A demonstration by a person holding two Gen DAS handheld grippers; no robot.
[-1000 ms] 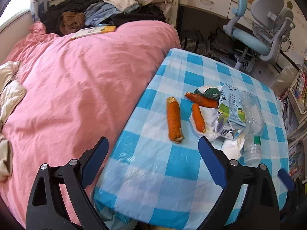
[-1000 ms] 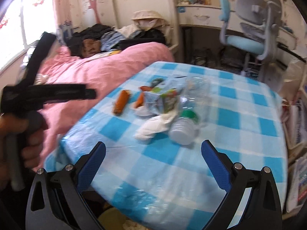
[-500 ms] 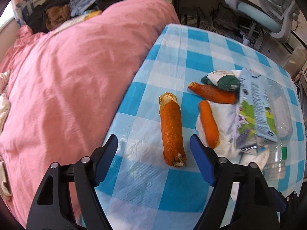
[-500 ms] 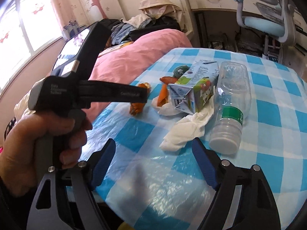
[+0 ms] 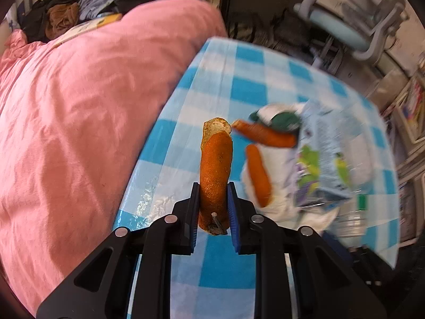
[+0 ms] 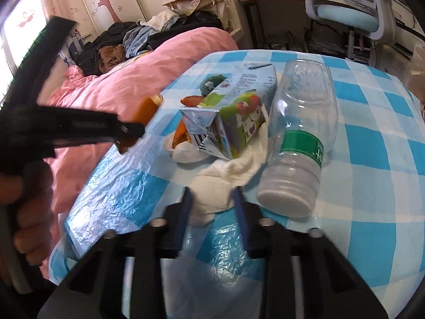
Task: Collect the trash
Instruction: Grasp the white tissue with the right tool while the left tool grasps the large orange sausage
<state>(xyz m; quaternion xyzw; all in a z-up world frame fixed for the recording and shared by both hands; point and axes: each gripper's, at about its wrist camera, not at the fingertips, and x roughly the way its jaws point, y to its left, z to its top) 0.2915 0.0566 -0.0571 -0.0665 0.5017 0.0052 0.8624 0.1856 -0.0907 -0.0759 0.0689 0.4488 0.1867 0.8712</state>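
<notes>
A long orange peel [image 5: 215, 159] sits between the blue pads of my left gripper [image 5: 213, 207], whose jaws are closing and press on its near end. In the right wrist view this gripper [image 6: 131, 133] comes in from the left with the peel [image 6: 147, 109] at its tip. My right gripper [image 6: 212, 204] is closing on a crumpled white tissue [image 6: 212, 188], both pads touching it. Beyond lie a juice carton [image 6: 233, 117], a clear plastic bottle [image 6: 300, 133], two more peels [image 5: 257, 178] and a green scrap [image 5: 284, 121].
All of this lies on a table with a blue checked plastic cloth [image 5: 225, 90]. A bed with a pink quilt [image 5: 79, 106] borders its left edge, clothes piled at its far end. A light blue office chair [image 6: 353, 13] stands behind. A hand [image 6: 26, 212] holds the left gripper.
Both grippers went from wide open to closed. The left moved forward and down onto the long peel. The right dropped toward the table and closed around the white tissue.
</notes>
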